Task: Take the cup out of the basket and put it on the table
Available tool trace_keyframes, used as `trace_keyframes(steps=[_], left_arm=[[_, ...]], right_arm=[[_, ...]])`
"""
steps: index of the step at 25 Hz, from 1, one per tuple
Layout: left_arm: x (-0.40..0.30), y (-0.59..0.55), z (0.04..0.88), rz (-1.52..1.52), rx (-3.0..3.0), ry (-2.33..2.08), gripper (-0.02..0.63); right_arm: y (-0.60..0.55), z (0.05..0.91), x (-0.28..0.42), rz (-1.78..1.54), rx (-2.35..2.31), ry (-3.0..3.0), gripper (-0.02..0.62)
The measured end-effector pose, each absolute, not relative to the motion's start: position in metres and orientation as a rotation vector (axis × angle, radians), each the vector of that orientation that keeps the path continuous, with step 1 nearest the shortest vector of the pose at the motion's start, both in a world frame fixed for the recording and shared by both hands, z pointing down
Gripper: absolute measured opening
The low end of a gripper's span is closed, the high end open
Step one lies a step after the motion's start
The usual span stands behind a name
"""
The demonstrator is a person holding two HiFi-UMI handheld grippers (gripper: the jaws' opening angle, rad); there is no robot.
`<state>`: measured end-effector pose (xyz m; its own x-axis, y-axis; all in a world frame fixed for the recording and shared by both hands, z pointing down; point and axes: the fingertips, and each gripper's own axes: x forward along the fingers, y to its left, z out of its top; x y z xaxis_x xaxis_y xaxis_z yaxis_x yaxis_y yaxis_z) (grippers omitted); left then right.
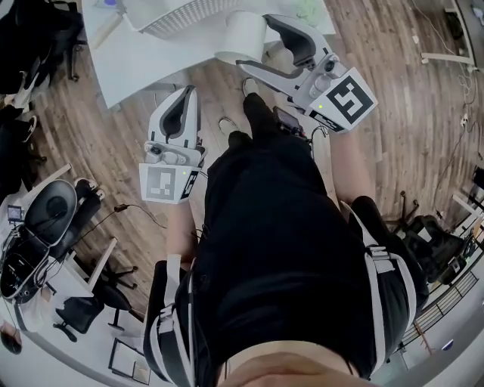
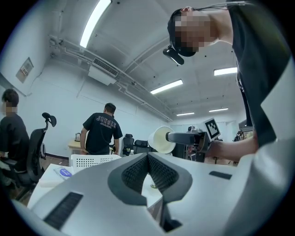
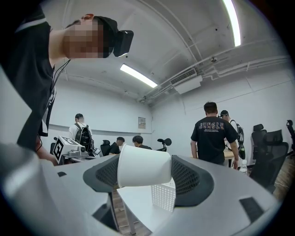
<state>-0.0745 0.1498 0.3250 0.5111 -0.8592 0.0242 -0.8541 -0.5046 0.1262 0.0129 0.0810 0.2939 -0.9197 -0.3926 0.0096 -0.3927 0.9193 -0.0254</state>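
Looking down in the head view, the right gripper (image 1: pixel 255 44) carries the cup (image 1: pixel 239 32) beside the basket (image 1: pixel 181 19), over the table (image 1: pixel 128 60) edge. In the left gripper view, the left gripper (image 2: pixel 147 159) has its fingers pressed together, empty. The right gripper view shows the cup sideways (rim leftward) between the fingers; released so, it may roll off.

White cup (image 3: pixel 144 166) sideways between jaws

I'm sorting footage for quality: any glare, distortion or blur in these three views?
Head view: evenly lit, fisheye curves the wooden floor at the edges. Left gripper view: the ceiling light strip blows out, corners vignette black. Right gripper view: the cup is sharp.
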Motion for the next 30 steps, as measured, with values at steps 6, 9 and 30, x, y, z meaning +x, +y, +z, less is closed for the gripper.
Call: trace_keyframes(steps=[6,9,30], left_arm=[[-0.061,0.161,0.32,-0.064,2.645,-1.503,0.02],[-0.056,0.165,0.317,-0.068,2.629,-1.527,0.02],[-0.01,0.164,0.307,-0.06,2.62,-1.568,0.02]], right_arm=[[0.106,0.282,0.033,0.035,0.652,-3.101,0.353],[0.114,0.273,0.038,0.04,0.649,-3.14,0.353],[0.125,0.273,0.085,0.051,0.597,-3.196,0.353]])
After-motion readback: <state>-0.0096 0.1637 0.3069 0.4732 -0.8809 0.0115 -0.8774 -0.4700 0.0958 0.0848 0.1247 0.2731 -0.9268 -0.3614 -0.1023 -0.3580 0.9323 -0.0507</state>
